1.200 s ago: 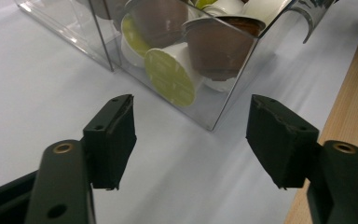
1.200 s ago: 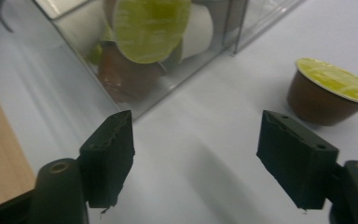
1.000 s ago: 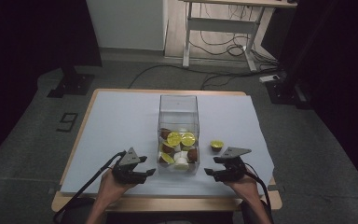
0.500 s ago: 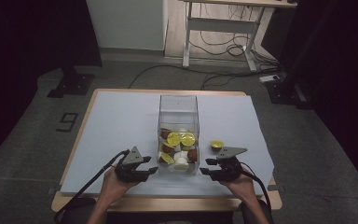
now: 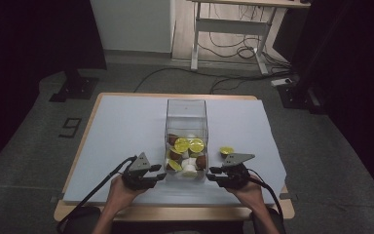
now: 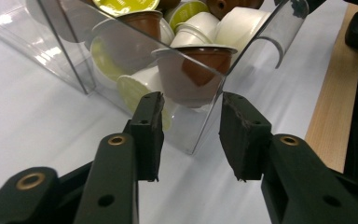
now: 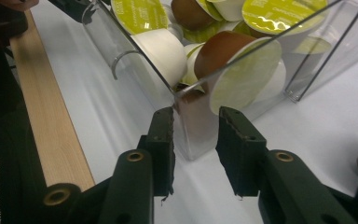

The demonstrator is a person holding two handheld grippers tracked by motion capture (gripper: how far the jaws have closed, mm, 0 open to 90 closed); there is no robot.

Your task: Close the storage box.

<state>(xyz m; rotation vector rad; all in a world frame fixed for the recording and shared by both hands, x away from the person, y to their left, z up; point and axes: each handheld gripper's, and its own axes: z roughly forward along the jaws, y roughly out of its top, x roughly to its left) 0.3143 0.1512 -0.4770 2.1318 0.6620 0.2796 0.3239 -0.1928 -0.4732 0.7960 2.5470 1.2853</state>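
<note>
Claws, left (image 5: 159, 174) and right (image 5: 214, 171), closing unclenched on near corners of upright clear box (image 5: 186, 112).

A clear plastic box (image 5: 186, 139) of coffee capsules (image 5: 189, 145) stands on the bench (image 5: 117, 131), flanked closely by the left gripper (image 5: 160, 176) and right gripper (image 5: 213, 170).

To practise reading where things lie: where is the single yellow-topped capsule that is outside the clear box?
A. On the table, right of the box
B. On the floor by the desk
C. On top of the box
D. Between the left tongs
A: in the high view the loose capsule lies on the table's white sheet, just right of the clear box and beyond the right tongs.
</note>
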